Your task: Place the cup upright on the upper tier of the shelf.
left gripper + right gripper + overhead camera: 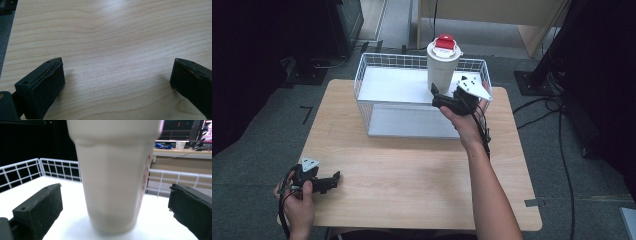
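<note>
A big wooden table (412,175) stands on a grey floor (262,125). Most of its top is bare.

At the far side of the table sits a white wire basket (367,75). It has a flat white shelf inside, up high, and a second flat white bottom lower down. The walls are thin white wires in little squares.

One thing is in the basket: a tall white cup (442,70). It stands upright on the high shelf, near the right end of the basket. The cup has a white lid with a red tab (445,42) on top. In the right gripper view the cup (112,177) is very close and a bit blurry, with some red print on its side.

The right gripper (443,99) is just at the foot of the cup, held by the person's right hand (467,120). Its two black jaws are spread wide, one on each side of the cup, and they do not touch it. It holds nothing.

The left gripper (332,181) is well away from the basket, near the front left corner of the table, in the left hand (298,202). Its jaws are spread wide too, over bare wood, with nothing between them.
</note>
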Demonstrator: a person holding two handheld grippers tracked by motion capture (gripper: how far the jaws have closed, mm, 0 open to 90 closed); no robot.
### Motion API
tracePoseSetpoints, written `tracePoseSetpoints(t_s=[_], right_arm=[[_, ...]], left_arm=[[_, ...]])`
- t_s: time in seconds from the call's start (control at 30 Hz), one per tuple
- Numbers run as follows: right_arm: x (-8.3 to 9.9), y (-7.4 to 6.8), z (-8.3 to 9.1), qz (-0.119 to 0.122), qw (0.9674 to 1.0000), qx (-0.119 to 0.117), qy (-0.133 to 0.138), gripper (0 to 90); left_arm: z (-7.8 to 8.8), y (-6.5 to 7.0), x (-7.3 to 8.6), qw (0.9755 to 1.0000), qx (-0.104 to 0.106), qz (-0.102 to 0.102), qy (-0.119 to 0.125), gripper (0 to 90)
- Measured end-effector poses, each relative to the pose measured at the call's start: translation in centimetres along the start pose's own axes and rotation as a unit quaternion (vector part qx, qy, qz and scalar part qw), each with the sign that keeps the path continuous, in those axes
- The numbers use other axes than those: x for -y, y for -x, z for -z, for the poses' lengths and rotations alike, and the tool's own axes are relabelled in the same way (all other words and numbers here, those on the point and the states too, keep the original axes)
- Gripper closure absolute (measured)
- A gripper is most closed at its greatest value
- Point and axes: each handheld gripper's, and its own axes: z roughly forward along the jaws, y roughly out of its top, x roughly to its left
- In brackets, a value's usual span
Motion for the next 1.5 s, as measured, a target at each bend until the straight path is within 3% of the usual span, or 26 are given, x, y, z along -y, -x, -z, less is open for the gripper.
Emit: tracePoseSetpoints(t_s=[0.5,0.63,1.5], right_arm=[[3.7,1.2,4.5,-0.003,0.9999,-0.002,-0.01,0.0],[4.8,1.7,5.5,0.003,0.9998,0.002,-0.018,0.0],[11.0,4.6,11.5,-0.018,0.9977,0.032,-0.058,0.0]], left_arm=[[0.0,0.0,0.0,1.0,-0.001,0.0,0.0,0.0],[0.0,0.0,0.0,1.0,-0.001,0.001,0.001,0.0],[0.0,0.0,0.0,1.0,0.0,0.0,-0.001,0.0]])
